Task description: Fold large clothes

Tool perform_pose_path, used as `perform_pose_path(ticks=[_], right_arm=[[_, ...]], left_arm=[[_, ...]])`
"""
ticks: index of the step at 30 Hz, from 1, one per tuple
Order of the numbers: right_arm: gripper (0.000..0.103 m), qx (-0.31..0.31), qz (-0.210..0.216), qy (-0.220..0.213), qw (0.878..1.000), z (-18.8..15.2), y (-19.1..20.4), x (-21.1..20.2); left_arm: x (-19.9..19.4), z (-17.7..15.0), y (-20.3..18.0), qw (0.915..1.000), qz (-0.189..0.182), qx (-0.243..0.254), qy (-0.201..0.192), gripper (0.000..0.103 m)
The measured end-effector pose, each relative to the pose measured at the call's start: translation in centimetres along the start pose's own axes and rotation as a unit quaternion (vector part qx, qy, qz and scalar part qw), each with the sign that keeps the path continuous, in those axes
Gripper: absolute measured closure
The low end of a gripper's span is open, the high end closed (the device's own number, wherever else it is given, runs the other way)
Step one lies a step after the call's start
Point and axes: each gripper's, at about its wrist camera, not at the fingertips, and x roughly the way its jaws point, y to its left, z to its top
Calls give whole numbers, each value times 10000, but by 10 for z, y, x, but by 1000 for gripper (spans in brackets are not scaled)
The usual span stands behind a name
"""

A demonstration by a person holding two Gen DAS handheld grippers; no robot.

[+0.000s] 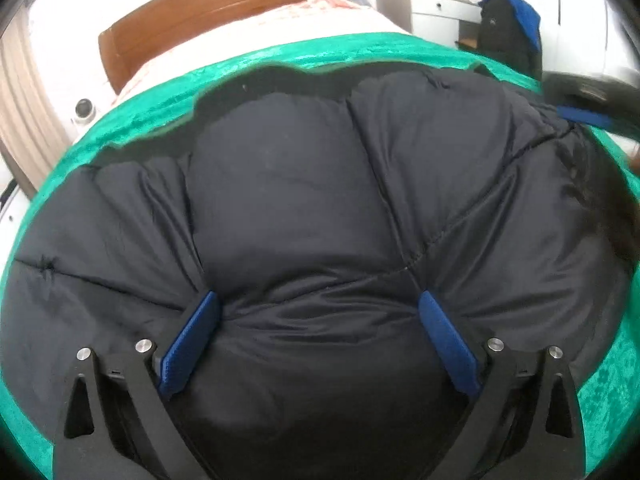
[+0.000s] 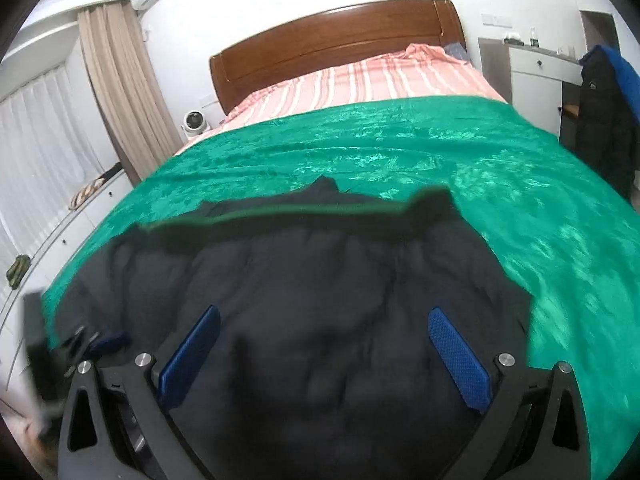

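Observation:
A large black quilted puffer jacket (image 1: 304, 200) lies spread on a green velvet blanket (image 1: 152, 120) on the bed. My left gripper (image 1: 318, 304) is open, and its blue fingers (image 1: 192, 340) press down into the padded fabric on both sides of a bulge. My right gripper (image 2: 324, 320) is open and empty just above the jacket (image 2: 320, 280), which is blurred in the right wrist view. The right gripper also shows blurred at the right edge of the left wrist view (image 1: 588, 104). The left gripper shows blurred at the left edge of the right wrist view (image 2: 96, 342).
The green blanket (image 2: 400, 148) covers the near part of the bed; pink striped bedding (image 2: 360, 80) and a wooden headboard (image 2: 328, 40) lie beyond. A black and blue coat (image 2: 608, 112) hangs by a white cabinet (image 2: 536, 80) on the right. Curtains (image 2: 116, 92) hang on the left.

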Motion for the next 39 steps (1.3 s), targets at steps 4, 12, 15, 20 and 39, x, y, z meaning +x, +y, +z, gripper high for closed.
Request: perform_pose_path(ticks=[4,12,15,20,39], right_arm=[[1,139,-285,-386,9987,-42,-12,-69],[1,1330,-590,-115,9893,-114,-66,-82],[1,1526,-167,-250,9878,-108,-80,-88],[1,2421,783,47,9671,-81,-115,-49],[70,459,1304,15,9904,72,79,-73]], left_arm=[[-37,-10,-10,9998,-190,43,88,8],[-48,-34,-27,9991,-134,200,342,7],[-83,-43,-36,9985,-311,453,-21,6],[-105,-27,-65,9848,-1202,877,-895,4],[-81,-26,-44,9620,-2727,109,86,5]])
